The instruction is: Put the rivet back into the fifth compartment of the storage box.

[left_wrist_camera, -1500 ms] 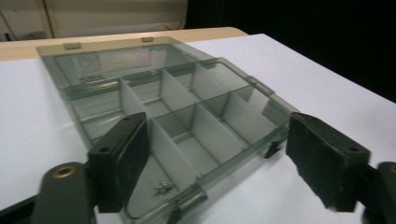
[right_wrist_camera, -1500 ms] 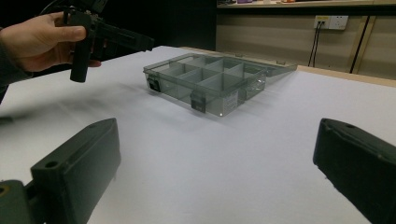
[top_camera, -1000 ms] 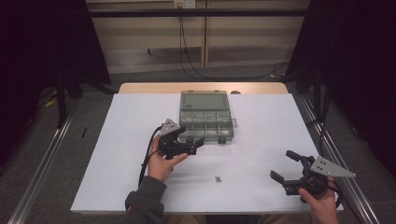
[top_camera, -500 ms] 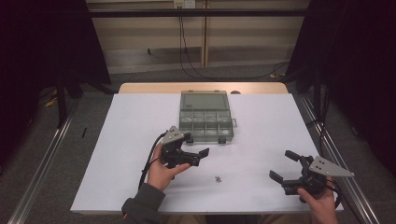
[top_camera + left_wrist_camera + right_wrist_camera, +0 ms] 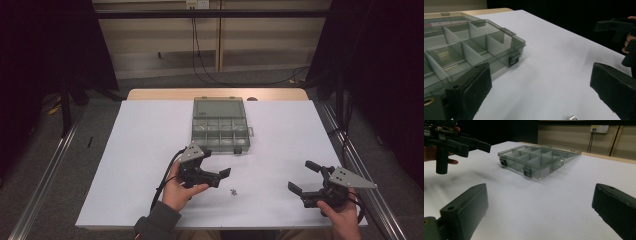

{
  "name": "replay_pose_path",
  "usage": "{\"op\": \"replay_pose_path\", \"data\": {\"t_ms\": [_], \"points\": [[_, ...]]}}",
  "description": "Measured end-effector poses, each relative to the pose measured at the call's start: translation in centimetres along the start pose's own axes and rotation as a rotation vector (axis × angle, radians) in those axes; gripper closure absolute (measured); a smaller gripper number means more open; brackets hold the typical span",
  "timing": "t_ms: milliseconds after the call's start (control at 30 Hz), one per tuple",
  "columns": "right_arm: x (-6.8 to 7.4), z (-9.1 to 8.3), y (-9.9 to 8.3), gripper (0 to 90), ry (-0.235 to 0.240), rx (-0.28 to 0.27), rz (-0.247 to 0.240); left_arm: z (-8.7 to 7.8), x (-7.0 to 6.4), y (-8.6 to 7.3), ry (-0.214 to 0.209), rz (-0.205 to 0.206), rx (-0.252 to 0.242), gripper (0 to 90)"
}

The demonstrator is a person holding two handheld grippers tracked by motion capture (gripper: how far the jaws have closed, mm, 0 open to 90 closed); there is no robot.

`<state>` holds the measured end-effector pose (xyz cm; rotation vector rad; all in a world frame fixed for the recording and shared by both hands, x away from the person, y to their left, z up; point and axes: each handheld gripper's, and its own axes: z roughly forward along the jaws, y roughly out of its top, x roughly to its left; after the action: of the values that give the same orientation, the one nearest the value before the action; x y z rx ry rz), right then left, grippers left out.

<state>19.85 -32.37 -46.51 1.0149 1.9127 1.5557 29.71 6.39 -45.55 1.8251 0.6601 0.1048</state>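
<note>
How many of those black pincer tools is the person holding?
2. The left gripper is in the left hand, just in front of the clear compartment box, near a small screw. The right gripper is near the table's right edge.

A fixed high camera looks forward and down on the white table [image 5: 150, 150], while both low gripper cameras face the compartment box [image 5: 220, 125], at 10 o'clock in the left gripper view [image 5: 469, 47] and 12 o'clock in the right [image 5: 534, 161].
</note>
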Motion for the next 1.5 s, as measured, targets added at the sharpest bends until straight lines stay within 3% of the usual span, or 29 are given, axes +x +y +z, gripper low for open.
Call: {"op": "replay_pose_path", "data": {"t_ms": [133, 233, 467, 733, 767, 900, 1033, 1100, 1500], "points": [[-0.1, 0.0, 0.0, 0.4, 0.001, -0.003, 0.001, 0.4, -0.6, 0.0, -0.012, 0.004, 0.006, 4.1], [-0.1, 0.0, 0.0, 0.4, 0.001, -0.002, 0.004, 0.7, -1.1, -0.1, -0.015, 0.038, 0.035, 4.2], [0.0, -0.1, 0.1, 0.4, 0.001, -0.006, 0.003, 1.2, -1.7, -0.4, -0.029, 0.065, 0.065, 4.3], [-0.1, -0.2, 0.1, 0.4, 0.000, -0.013, 0.007, 1.8, -2.1, -1.0, -0.035, 0.095, 0.132, 8.6], [-0.1, -0.2, 0.1, 0.4, 0.000, -0.014, 0.007, 1.9, -2.3, -1.1, -0.021, 0.111, 0.153, 8.9], [-0.1, -0.1, 0.1, 0.5, 0.002, -0.013, 0.010, 2.0, -2.4, -1.4, -0.019, 0.124, 0.188, 21.7], [-0.1, -0.1, 0.1, 0.5, 0.006, -0.013, 0.009, 2.3, -2.2, -1.8, -0.029, 0.108, 0.237, 33.4], [-0.1, -0.1, 0.1, 0.5, 0.004, -0.014, 0.012, 2.4, -2.1, -2.0, -0.041, 0.101, 0.267, 43.7], [-0.1, -0.1, 0.1, 0.4, 0.010, -0.017, 0.017, 3.2, -2.6, -2.5, -0.064, 0.138, 0.321, 57.3]]}}
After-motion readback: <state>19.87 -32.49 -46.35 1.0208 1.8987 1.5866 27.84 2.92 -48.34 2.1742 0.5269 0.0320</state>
